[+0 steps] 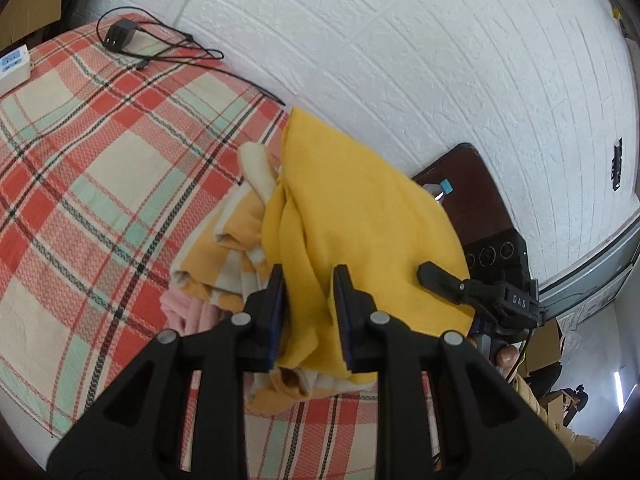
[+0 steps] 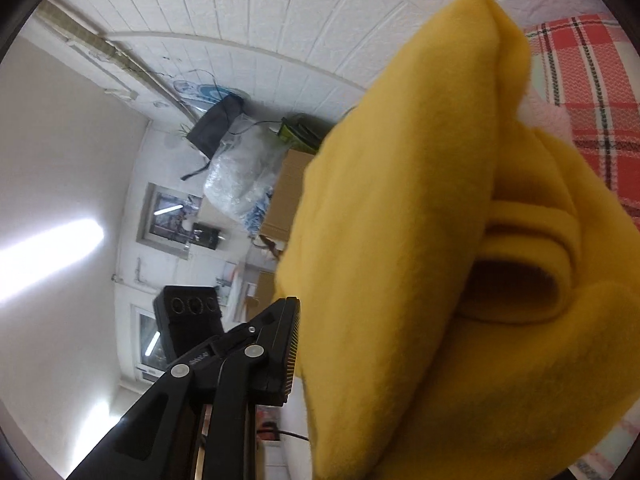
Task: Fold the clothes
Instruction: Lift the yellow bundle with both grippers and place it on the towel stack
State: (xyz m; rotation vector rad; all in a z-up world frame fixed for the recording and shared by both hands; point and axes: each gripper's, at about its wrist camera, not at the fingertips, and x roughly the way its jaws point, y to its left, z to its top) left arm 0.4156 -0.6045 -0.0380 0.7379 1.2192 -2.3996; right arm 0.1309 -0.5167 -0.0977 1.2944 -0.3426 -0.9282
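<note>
A yellow garment (image 1: 360,216) hangs lifted above the plaid bed cover (image 1: 100,184). My left gripper (image 1: 309,312) has its two fingers closed on a bunched fold of it. My right gripper (image 1: 440,280) shows in the left wrist view at the garment's right edge, gripping it. In the right wrist view the yellow garment (image 2: 440,240) drapes over most of the frame and hides the right finger; only the left finger (image 2: 288,344) shows. A heap of yellow-and-cream checked and pink clothes (image 1: 224,248) lies under the garment.
A black charger with cable (image 1: 120,38) and a white box (image 1: 14,68) lie at the far end of the bed. A white brick wall (image 1: 400,60) runs beside the bed. A dark speaker (image 1: 480,216) stands to the right. Cardboard boxes and bags (image 2: 260,168) are stacked in the room.
</note>
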